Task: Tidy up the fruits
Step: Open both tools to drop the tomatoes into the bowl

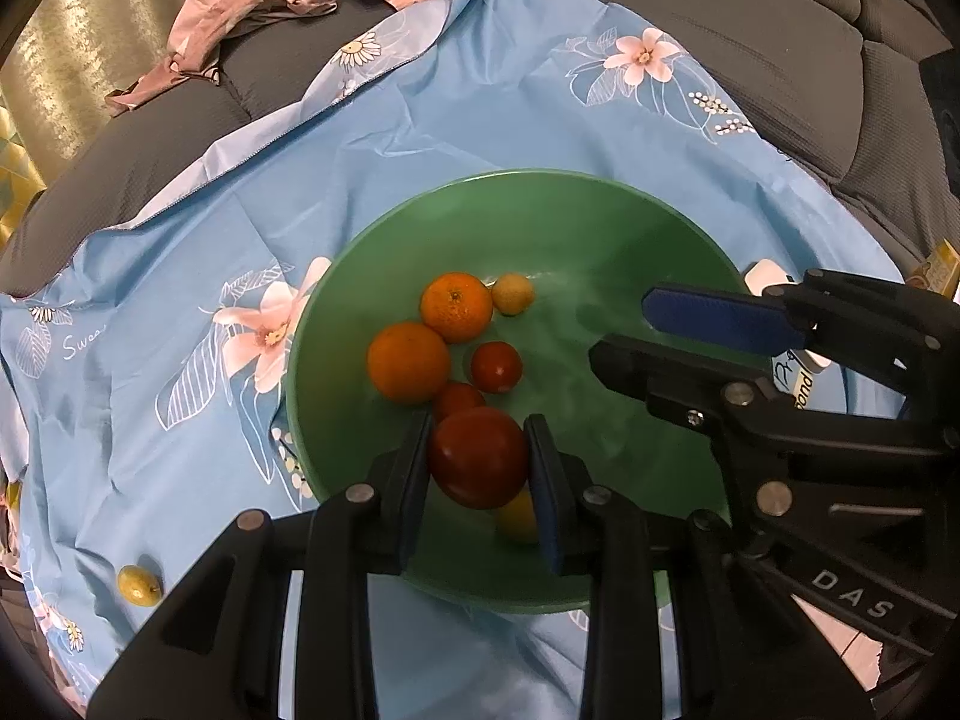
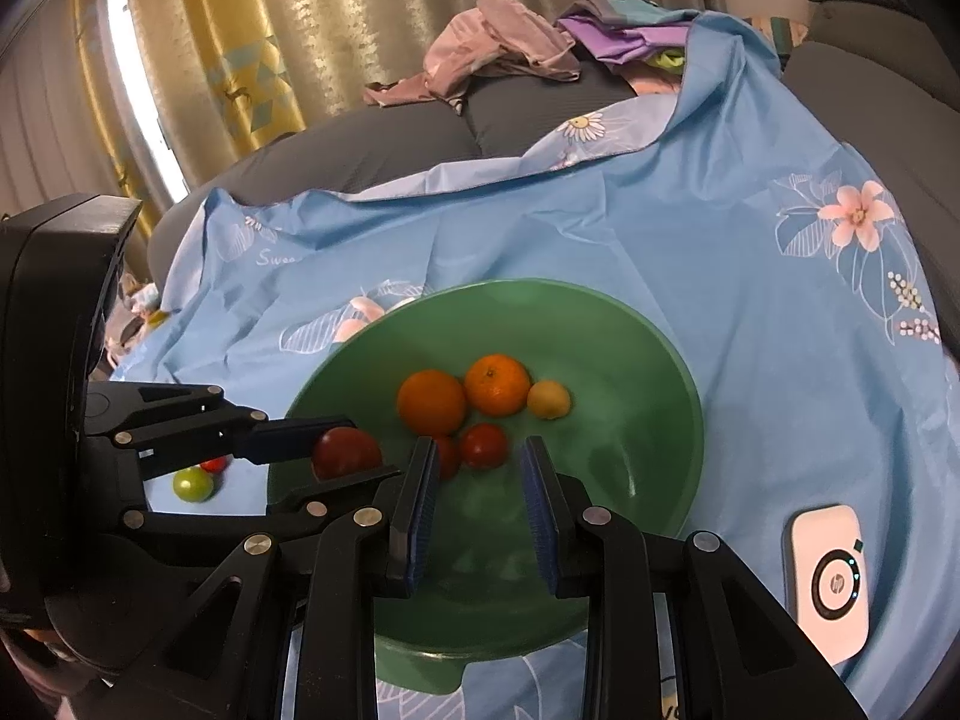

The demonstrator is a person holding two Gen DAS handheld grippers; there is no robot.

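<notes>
Left gripper (image 1: 479, 456) is pinching the tomato (image 1: 478, 457) over the bowl (image 1: 630, 228); right gripper (image 2: 478, 501) is hovering closed on nothing. Risk: releasing high, tomato bouncing off the oranges (image 1: 408, 362) and bruising.

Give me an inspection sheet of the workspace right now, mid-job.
Surface: blue floral cloth spread over a grey sofa.
Job's things: green bowl holds two oranges, two small red fruits and small yellow fruits; green fruit and a red one beside it lie on the cloth outside the bowl.
Clutter: white HP device by the bowl; crumpled clothes on the sofa.
Grippers: left claw shut on a dark red fruit over the bowl; right claw holds nothing, above the bowl.
Cables: nothing seen.
Surroundings: gold curtain behind.
</notes>
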